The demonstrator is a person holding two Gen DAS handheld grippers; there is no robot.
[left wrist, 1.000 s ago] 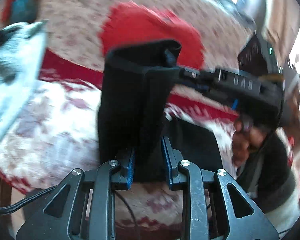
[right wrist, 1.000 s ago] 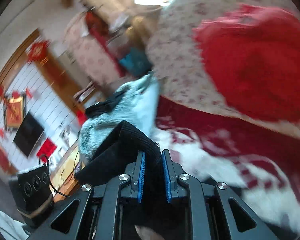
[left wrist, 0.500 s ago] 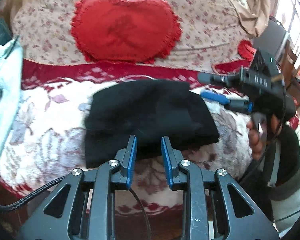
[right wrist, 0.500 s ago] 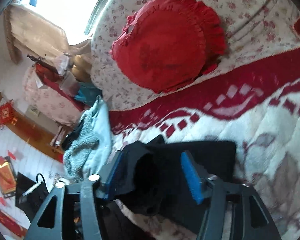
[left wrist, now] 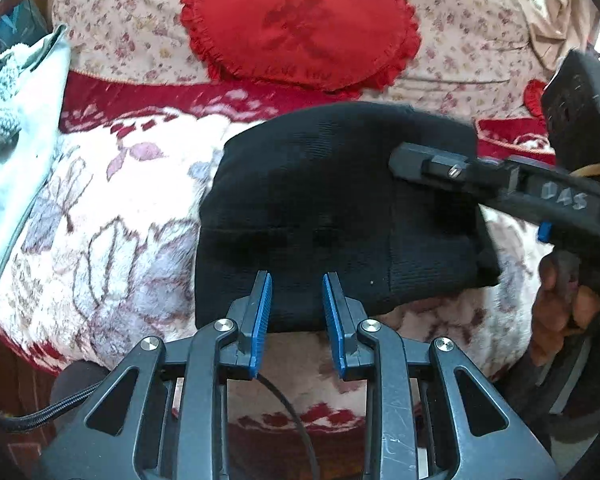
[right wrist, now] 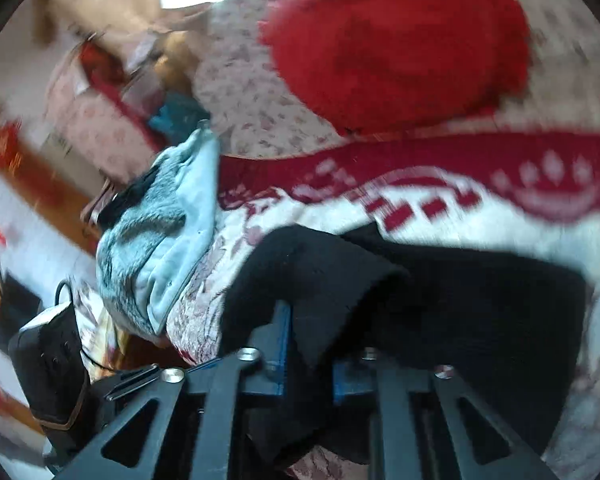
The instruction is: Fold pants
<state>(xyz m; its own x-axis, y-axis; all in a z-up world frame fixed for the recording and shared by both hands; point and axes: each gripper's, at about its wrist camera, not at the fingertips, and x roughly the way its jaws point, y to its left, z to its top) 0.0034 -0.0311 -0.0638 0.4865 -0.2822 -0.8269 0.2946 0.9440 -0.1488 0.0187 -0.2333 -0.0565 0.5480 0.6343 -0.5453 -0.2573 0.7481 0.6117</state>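
Note:
The black knit pants [left wrist: 331, 208] lie folded in a thick rectangle on the floral blanket. My left gripper [left wrist: 296, 296] is open and empty, its blue pads at the near edge of the pants. My right gripper [left wrist: 403, 160] reaches in from the right over the top layer. In the blurred right wrist view the pants [right wrist: 439, 300] drape over my right gripper [right wrist: 311, 320], with a fold of cloth between the jaws; its fingertips are hidden.
A red heart-shaped cushion [left wrist: 300, 20] leans on the flowered sofa back [left wrist: 479, 32]. A light blue fleece garment [left wrist: 16, 140] lies at the left; it also shows in the right wrist view [right wrist: 160, 248]. The blanket [left wrist: 112, 220] covers the seat.
The pants were held up by both grippers, then laid down folded. My left gripper let go and is open. My right gripper opened, then closed in on a fold of the pants.

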